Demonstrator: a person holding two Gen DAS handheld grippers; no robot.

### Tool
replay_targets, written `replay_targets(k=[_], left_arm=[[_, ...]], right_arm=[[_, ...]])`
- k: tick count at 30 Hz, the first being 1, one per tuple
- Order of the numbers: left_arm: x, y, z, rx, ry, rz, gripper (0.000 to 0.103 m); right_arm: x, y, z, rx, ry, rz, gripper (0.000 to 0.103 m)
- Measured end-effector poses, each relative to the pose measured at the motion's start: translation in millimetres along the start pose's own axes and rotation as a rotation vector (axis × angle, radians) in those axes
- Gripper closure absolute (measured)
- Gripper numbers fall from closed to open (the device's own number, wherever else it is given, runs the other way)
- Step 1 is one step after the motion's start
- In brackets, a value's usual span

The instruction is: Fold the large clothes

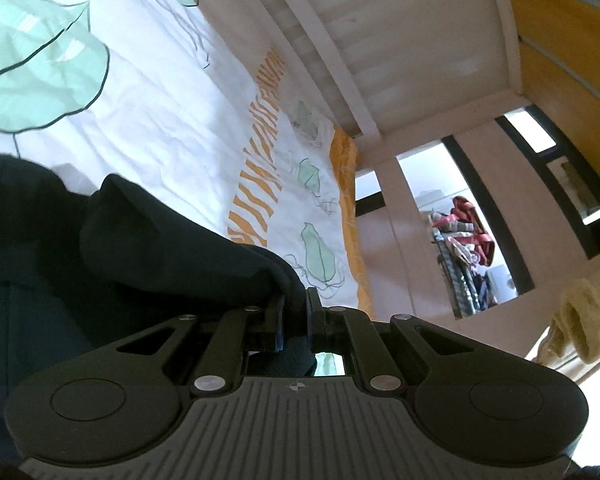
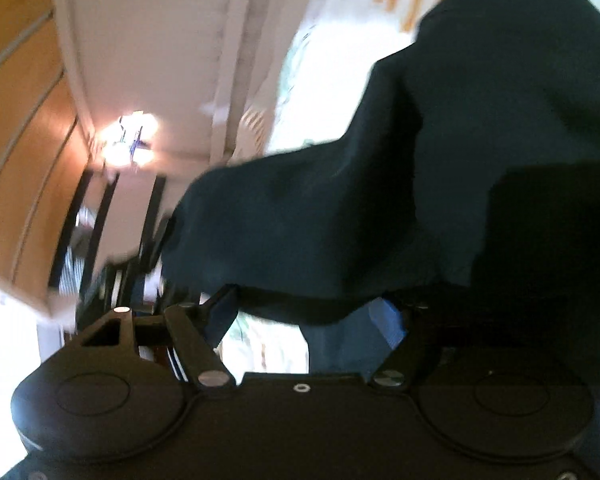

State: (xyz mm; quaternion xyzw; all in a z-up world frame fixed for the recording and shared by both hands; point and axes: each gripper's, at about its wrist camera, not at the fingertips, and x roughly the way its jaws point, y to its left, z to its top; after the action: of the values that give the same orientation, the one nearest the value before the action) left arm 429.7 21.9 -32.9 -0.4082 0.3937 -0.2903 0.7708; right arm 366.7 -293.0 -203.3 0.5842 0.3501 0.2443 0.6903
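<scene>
A white bedsheet printed with pale green leaves and a band of orange stripes (image 1: 160,92) covered the bed, and beyond its orange-edged far side stood a white slatted bed frame (image 1: 340,40) and a wood-panelled wall (image 1: 572,40). An open white cupboard (image 1: 420,208) held a heap of coloured clothes (image 1: 468,232), and a cream-coloured cloth (image 1: 576,320) hung near the right edge of the left wrist view.

The large dark navy fabric garment (image 1: 140,248) lay bunched over the sheet on the left of that view. The left gripper (image 1: 294,314) had its jaws drawn narrow, pinching a rolled fold of the garment's edge between them, with the cloth rising from the sheet to the grip.

The right wrist view was blurred. There the same dark garment (image 2: 440,160) hung in front of the camera and draped across the right gripper (image 2: 312,316). Its jaws stood wide apart, with a blue pad (image 2: 390,320) showing on the right finger. A fold of the cloth hung down between the fingers, and neither pad could be seen pressing on it.
</scene>
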Motion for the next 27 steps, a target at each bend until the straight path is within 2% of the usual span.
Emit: replay_targets(k=[2, 3, 5, 7, 9, 14, 16, 17, 21, 23, 24, 26, 27], left_arm=[[-2.5, 2.9, -2.6, -0.003, -0.004, 0.002, 0.094], [-2.1, 2.4, -4.1, 0.002, -0.008, 0.005, 0.094], [-4.4, 1.2, -8.0, 0.031, -0.012, 0.011, 0.094], [-6.8, 1.1, -18.3, 0.101, -0.012, 0.031, 0.094], [-6.0, 6.4, -34.2, 0.185, 0.004, 0.081, 0.094], [5.5, 46.6, -73.0, 0.292, 0.114, 0.251, 0.093], [6.3, 60.8, -82.2, 0.317, 0.136, 0.294, 0.091], [4.9, 65.3, -84.7, 0.324, 0.140, 0.297, 0.083], [-9.4, 64.3, -80.4, 0.351, 0.116, 0.253, 0.077], [-15.9, 56.6, -77.7, 0.409, 0.084, 0.247, 0.066], [-20.0, 52.7, -74.8, 0.437, 0.057, 0.250, 0.064], [-24.2, 51.3, -70.0, 0.446, 0.014, 0.255, 0.053], [-24.8, 53.5, -66.0, 0.426, -0.004, 0.259, 0.052]], right_arm=[[-1.4, 3.2, 6.1, 0.002, -0.050, -0.027, 0.027], [-2.0, 9.6, 10.6, -0.037, -0.073, -0.051, 0.027], [-7.1, 29.9, 16.7, -0.188, -0.149, -0.125, 0.027], [-13.6, 53.1, 21.8, -0.360, -0.239, -0.172, 0.027], [-20.3, 62.8, 21.6, -0.439, -0.283, -0.201, 0.027], [-20.9, 33.2, 10.7, -0.362, -0.200, -0.327, 0.027], [-20.0, 19.3, 2.6, -0.352, -0.180, -0.366, 0.027], [-21.6, 14.8, -0.5, -0.343, -0.171, -0.369, 0.027], [-26.0, 10.8, -5.9, -0.357, -0.158, -0.370, 0.028], [-18.3, 20.2, -4.9, -0.394, -0.150, -0.375, 0.028], [-16.2, 22.8, -5.7, -0.407, -0.146, -0.377, 0.027], [-10.9, 27.2, -10.4, -0.432, -0.139, -0.378, 0.027], [-8.2, 27.8, -11.8, -0.437, -0.132, -0.379, 0.027]])
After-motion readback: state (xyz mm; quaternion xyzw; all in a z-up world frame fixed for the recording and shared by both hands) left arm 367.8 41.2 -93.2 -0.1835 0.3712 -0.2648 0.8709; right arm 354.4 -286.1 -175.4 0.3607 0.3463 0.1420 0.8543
